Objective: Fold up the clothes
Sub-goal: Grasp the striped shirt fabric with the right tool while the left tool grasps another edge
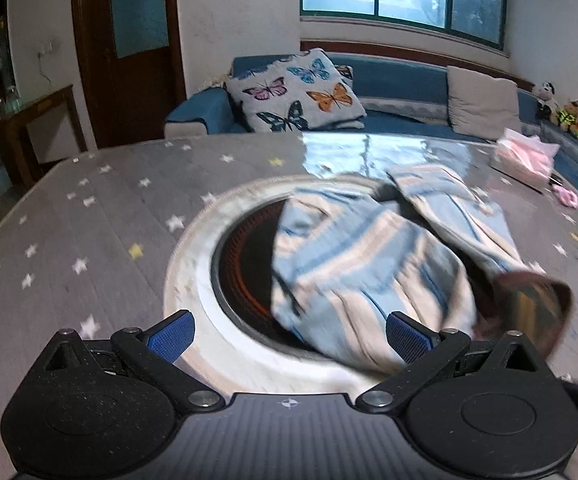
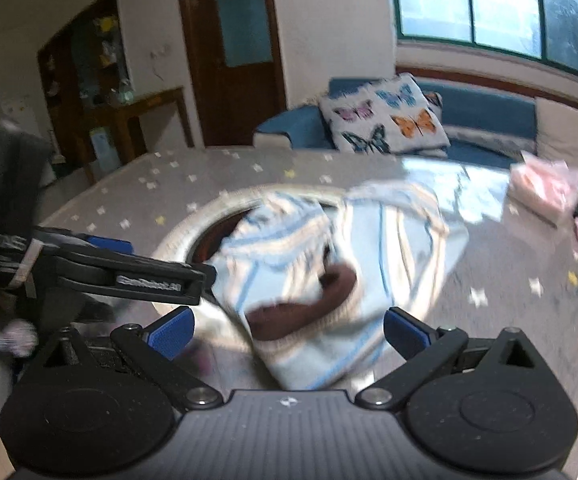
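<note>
Both tongs stand wide with nothing between their blue pads. From the left wrist view, the left tongs (image 1: pixel 289 338) sit low over the tabletop (image 1: pixel 89 208), and the striped garment (image 1: pixel 369 256) lies just ahead and slightly to the right of them, its near hem almost between the pads. From the right wrist view, the right tongs (image 2: pixel 289 330) face the same garment (image 2: pixel 329 264) dead ahead, its near corner just beyond the pads; the left tongs (image 2: pixel 137 276) show side-on at the left, their tip close to the cloth's left edge.

The garment is crumpled, half over a round inset in the tabletop (image 2: pixel 177 232), its long axis running away and rightward. Both tongs look about equally near.

Farther off lie a pink packet (image 1: pixel 525 160) and a butterfly cushion (image 1: pixel 297 92). A pale label on the left tongs is too blurred to read.
</note>
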A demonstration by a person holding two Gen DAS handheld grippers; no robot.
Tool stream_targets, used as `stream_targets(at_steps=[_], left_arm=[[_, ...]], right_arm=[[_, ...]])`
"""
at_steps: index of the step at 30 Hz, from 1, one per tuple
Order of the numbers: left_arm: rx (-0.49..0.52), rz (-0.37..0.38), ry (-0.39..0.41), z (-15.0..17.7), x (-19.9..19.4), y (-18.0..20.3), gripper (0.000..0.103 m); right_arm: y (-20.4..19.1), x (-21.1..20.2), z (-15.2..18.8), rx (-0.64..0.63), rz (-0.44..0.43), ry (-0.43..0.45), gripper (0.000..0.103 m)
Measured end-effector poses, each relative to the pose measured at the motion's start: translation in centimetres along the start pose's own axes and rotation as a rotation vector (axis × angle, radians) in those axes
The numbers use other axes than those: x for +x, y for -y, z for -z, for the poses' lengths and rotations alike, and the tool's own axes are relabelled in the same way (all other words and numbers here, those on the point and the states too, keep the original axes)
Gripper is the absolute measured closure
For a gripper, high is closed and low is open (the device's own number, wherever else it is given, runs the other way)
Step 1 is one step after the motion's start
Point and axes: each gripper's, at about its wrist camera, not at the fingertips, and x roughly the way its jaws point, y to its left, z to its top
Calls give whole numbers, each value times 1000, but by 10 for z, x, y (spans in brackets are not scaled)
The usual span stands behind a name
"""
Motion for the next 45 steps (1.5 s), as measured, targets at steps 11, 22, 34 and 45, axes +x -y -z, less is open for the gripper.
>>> stream_targets(at_steps=[11, 22, 34, 45], left_arm=[[-10, 34, -23, -41, 45, -12, 4], [32, 67, -82, -31, 74, -35, 6], [22, 139, -57, -63, 90, -56, 6], [116, 200, -156, -77, 135, -46, 47]], right_arm=[[39, 59, -56, -13, 77, -44, 25], [62, 160, -89, -32, 117, -153, 40], [82, 168, -75, -60, 183, -176, 92], [105, 142, -74, -5, 173, -161, 94]])
